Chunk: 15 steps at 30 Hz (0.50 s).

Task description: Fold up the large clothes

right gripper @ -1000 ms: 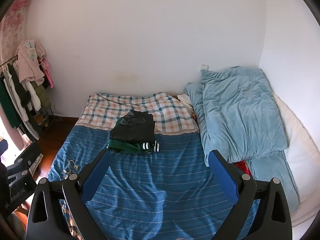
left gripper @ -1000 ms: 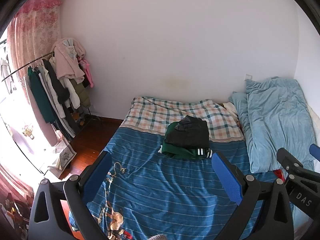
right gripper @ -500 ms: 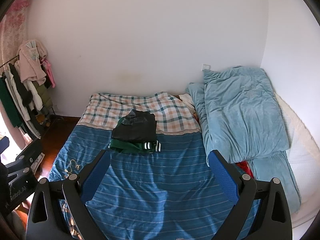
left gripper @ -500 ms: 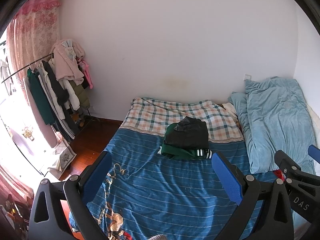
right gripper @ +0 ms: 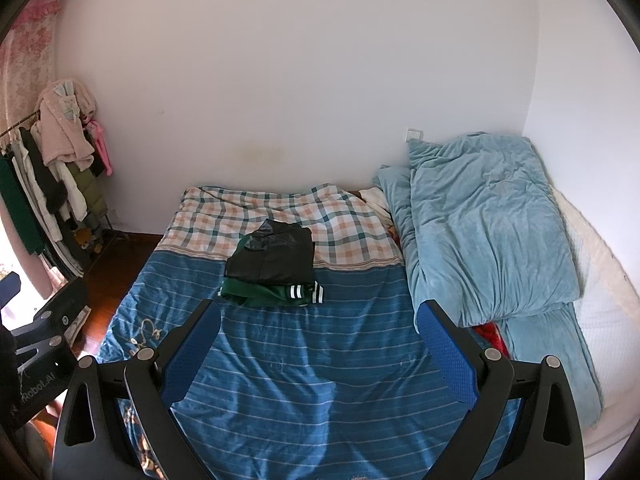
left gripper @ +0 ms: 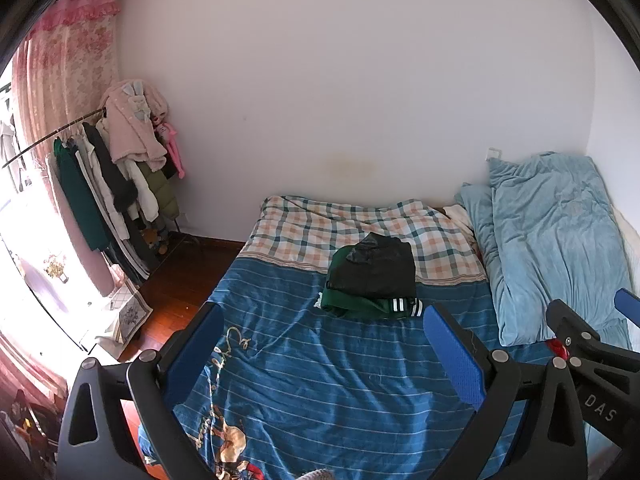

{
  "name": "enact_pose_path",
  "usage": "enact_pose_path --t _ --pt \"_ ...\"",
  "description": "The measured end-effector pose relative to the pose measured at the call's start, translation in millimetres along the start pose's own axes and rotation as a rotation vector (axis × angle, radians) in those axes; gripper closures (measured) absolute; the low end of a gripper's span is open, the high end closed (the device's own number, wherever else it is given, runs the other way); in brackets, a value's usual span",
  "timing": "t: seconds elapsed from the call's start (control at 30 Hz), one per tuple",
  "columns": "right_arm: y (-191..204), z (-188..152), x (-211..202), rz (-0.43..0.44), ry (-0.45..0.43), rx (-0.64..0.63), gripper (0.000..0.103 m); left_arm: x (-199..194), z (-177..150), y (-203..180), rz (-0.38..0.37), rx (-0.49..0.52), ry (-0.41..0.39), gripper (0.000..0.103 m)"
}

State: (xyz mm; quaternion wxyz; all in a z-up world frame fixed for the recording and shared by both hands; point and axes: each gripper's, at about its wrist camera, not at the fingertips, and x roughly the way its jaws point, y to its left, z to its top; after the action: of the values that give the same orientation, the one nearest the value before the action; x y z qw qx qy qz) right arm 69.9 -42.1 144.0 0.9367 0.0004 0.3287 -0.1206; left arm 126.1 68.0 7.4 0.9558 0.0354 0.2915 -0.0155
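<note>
A folded black garment lies on a folded green garment with white stripes, stacked mid-bed on the blue striped cover. The stack also shows in the right wrist view. My left gripper is open and empty, held above the near bed, well short of the stack. My right gripper is open and empty too, beside it to the right; its body shows at the right edge of the left wrist view.
A light blue duvet is piled along the bed's right side over a white pillow. A checked sheet covers the far end. A clothes rack stands left on the wood floor, by a pink curtain.
Both grippers have drawn back and risen slightly; the bed and stack sit a little lower and farther in view. Nothing was grasped or released.
</note>
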Motion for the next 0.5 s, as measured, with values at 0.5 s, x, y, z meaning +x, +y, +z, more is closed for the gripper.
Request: enact_pose_path --t 0.5 --pt "-0.3 -1.6 -0.9 -0.002 -0.002 0.002 0.003 -2.2 2.1 0.2 0.004 0.004 -0.004 0.001"
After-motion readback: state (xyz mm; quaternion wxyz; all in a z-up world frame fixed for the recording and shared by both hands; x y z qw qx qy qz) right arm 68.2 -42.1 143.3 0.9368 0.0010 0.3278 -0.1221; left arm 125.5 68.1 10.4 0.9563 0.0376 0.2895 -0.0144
